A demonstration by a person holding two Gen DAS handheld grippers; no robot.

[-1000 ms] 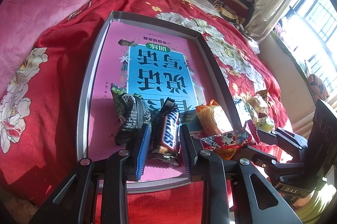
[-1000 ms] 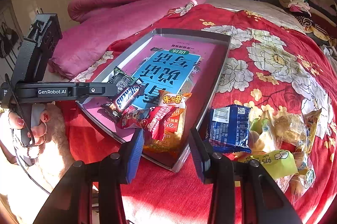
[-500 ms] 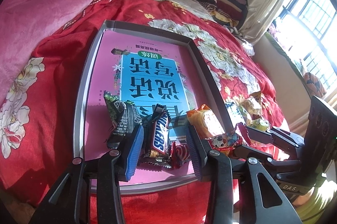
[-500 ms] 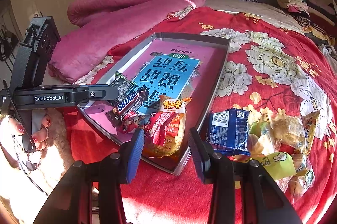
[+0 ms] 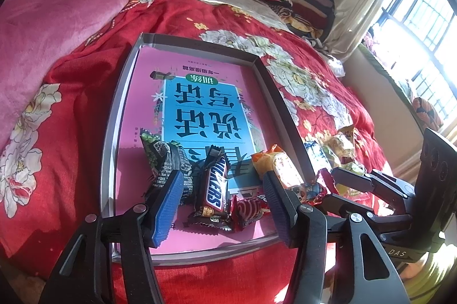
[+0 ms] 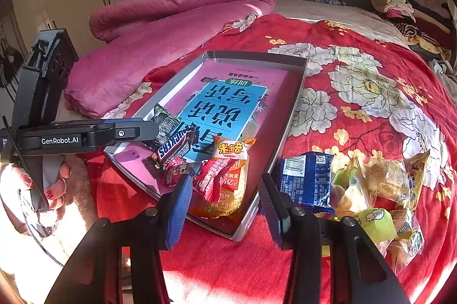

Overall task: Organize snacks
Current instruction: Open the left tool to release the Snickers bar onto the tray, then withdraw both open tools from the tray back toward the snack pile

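Left gripper [image 5: 222, 201] angled down over the near end of the tray [image 5: 114, 132], jaws opening, Snickers bar [image 5: 212, 187] lying loose between them. Right gripper [image 6: 224, 199] tilted down likewise, jaws opening, red packet [image 6: 214, 178] just ahead, seemingly untouched.

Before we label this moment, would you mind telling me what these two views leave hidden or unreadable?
- Left wrist view: the dark snack packet has its lower end hidden behind the left hand-held gripper, whose jaws are opening.
- Right wrist view: the orange snack bag is partly covered by the red packet.
- Right wrist view: the loose snack pile is overlapped and glary; its labels are unreadable.
- Both views: the tray print is partly covered.
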